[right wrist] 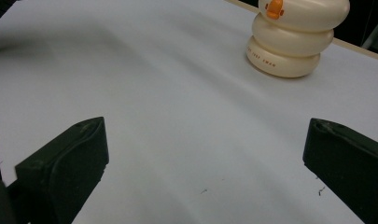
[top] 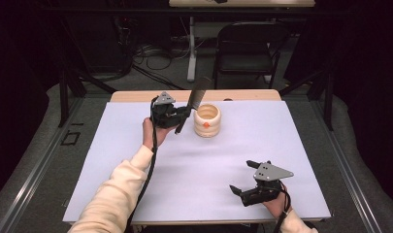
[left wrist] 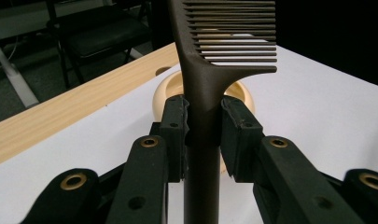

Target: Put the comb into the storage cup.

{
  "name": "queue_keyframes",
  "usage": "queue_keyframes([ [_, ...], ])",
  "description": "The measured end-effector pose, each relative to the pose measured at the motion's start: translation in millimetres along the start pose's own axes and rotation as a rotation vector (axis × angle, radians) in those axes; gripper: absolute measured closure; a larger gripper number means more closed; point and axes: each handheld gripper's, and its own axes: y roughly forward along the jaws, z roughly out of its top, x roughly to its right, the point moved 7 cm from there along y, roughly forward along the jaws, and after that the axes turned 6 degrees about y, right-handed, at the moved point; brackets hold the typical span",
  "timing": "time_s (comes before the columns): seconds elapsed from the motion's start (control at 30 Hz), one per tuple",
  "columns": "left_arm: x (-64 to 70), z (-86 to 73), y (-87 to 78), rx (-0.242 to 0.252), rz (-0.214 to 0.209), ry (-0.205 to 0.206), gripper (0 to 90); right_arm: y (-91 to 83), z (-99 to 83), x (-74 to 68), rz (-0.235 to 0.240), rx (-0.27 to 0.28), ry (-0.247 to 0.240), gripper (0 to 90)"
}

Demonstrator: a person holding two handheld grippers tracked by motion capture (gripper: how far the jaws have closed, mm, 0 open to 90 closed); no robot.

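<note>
A dark brown comb (top: 196, 98) stands tilted, teeth uppermost, clamped by its handle in my left gripper (top: 183, 113), which hovers at the back of the table just left of a cream ribbed cup (top: 207, 121) with an orange mark. In the left gripper view the jaws of the gripper (left wrist: 203, 122) press both sides of the comb's handle (left wrist: 203, 81), and the cup's rim (left wrist: 165, 91) lies right behind. My right gripper (top: 242, 175) rests open near the front right. In its own view that gripper (right wrist: 205, 140) holds nothing, and the cup (right wrist: 289, 42) stands far off.
A white sheet (top: 184, 170) covers the table, with a strip of wooden edge (top: 136, 96) showing at the back. A dark folding chair (top: 247, 43) and a table leg with cables stand on the floor beyond.
</note>
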Motion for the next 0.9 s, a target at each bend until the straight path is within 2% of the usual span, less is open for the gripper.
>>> queue_keyframes([
  [0.9, 0.7, 22.9, 8.3, 0.037, 0.008, -0.006, 72.4, -0.3, 0.2, 0.3, 0.000, 0.005, 0.001, 0.0],
])
